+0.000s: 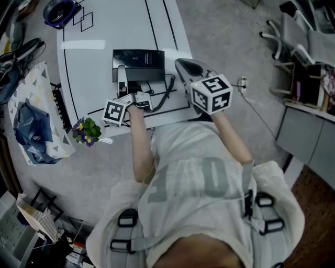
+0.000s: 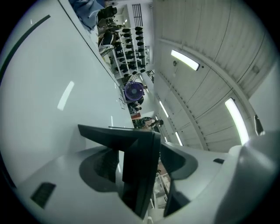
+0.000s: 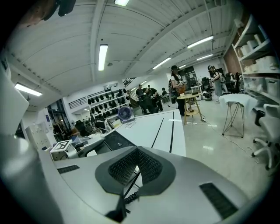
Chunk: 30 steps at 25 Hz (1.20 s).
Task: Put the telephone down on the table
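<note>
- On left gripper (image 2: 138,158): fingers (image 2: 99,165) spread wide, pointing roughly level over the white table (image 1: 104,36).
- Between the left fingers: black telephone (image 1: 140,58), seen edge-on as a dark slab in the left gripper view.
- Strip of bright table visible between the slab and one pad, so no squeeze on that side. Slab very close to the other pad; contact there not determinable.
- In the head view: telephone lying on the table, its near left part at the left fingertips, the rest ahead and to the right of them.
- On right gripper (image 3: 134,153): pads meeting at the tips in a closed V, nothing gripped.
- Right fingers angled downward, just right of the telephone's right edge and apart from it.
- Coiled black cord (image 1: 168,90) just below the right fingers, showing through the slot behind the closed tips in the right gripper view. In the head view, lying on the table between the two sets of fingers.
- Left marker cube (image 3: 61,148) well to the left of the right fingers in the right gripper view.
- Small purple fan (image 1: 60,11) far ahead of the left fingers, at the table's far end.
- Potted plant with purple flowers (image 1: 86,131) behind the left fingers and to their left, by the near table edge.
</note>
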Each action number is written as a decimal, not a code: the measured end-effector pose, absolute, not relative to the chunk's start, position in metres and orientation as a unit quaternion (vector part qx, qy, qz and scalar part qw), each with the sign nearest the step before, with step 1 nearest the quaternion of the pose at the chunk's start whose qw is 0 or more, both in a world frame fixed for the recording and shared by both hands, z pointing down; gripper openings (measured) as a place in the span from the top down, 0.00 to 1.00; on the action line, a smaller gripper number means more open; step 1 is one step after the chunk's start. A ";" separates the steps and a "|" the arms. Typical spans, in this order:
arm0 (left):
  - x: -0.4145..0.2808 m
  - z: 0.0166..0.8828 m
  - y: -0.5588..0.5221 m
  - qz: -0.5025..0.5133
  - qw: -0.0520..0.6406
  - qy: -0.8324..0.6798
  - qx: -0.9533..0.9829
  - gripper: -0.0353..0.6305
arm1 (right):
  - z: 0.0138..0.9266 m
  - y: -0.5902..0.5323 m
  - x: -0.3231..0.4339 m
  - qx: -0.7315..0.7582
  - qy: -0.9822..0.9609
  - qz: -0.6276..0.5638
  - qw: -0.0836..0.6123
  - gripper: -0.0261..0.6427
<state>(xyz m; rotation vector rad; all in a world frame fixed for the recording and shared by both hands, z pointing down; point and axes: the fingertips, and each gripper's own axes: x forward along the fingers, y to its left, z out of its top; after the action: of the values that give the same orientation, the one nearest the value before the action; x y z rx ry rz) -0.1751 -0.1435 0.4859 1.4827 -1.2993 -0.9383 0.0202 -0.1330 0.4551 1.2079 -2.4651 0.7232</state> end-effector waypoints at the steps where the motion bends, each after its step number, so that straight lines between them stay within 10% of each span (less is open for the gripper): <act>1: -0.175 0.487 -0.143 -0.377 0.461 -0.528 0.605 0.53 | 0.456 -0.132 0.018 0.419 -0.859 0.252 0.151 0.95; 20: -0.174 0.478 -0.105 -0.315 0.452 -0.535 0.641 0.53 | 0.454 -0.099 -0.023 0.398 -0.870 0.249 0.150 0.95; 30: -0.209 0.427 -0.099 -0.163 0.296 -0.628 0.701 0.53 | 0.443 -0.107 -0.038 0.398 -0.875 0.242 0.132 0.95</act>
<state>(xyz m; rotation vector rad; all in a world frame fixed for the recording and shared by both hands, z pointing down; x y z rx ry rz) -0.2094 -0.0988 0.4273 1.8646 -1.6691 -0.4332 -0.0379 -0.1069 0.4428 1.1539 -2.5397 0.7015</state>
